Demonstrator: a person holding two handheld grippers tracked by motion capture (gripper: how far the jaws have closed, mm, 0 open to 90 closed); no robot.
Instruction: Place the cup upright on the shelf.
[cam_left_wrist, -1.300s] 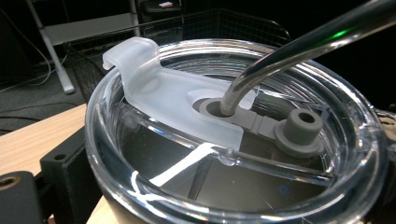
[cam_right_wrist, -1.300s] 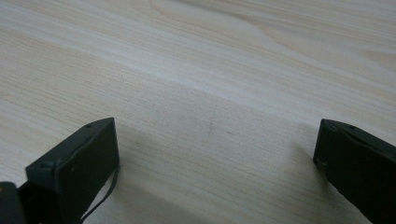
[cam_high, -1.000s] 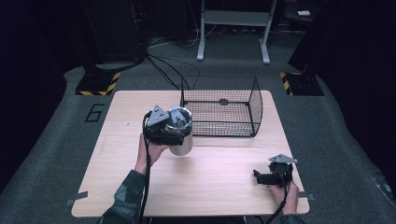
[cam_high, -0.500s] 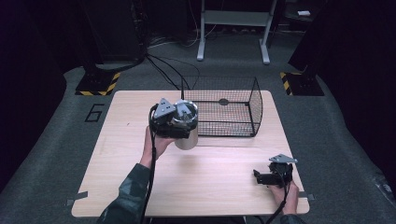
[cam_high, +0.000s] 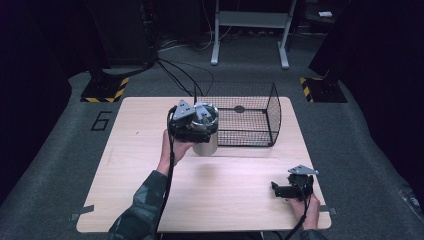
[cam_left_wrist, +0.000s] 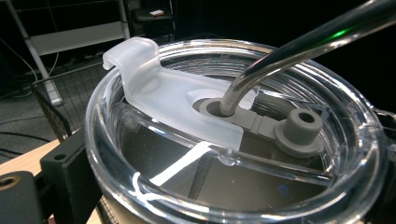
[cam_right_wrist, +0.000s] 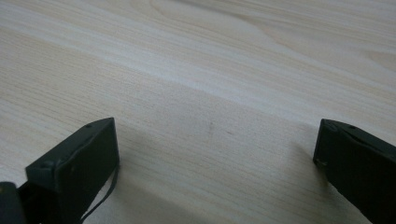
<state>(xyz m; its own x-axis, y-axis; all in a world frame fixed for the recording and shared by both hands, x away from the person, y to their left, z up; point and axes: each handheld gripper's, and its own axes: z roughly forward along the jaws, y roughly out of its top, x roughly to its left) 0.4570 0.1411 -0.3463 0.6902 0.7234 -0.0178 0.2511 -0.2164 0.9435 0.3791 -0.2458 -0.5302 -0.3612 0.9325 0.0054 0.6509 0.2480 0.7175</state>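
The left gripper (cam_high: 192, 125) jaws clamp the steel tumbler (cam_high: 205, 145): rigid, probably slick, best gripped round its body. The right gripper (cam_high: 292, 189) jaws gape wide.

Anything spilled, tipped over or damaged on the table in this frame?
Nothing stands out. The steel tumbler is upright in the left gripper, its clear lid seated with the metal straw through it. The wire basket stands square on the table; no spill visible.
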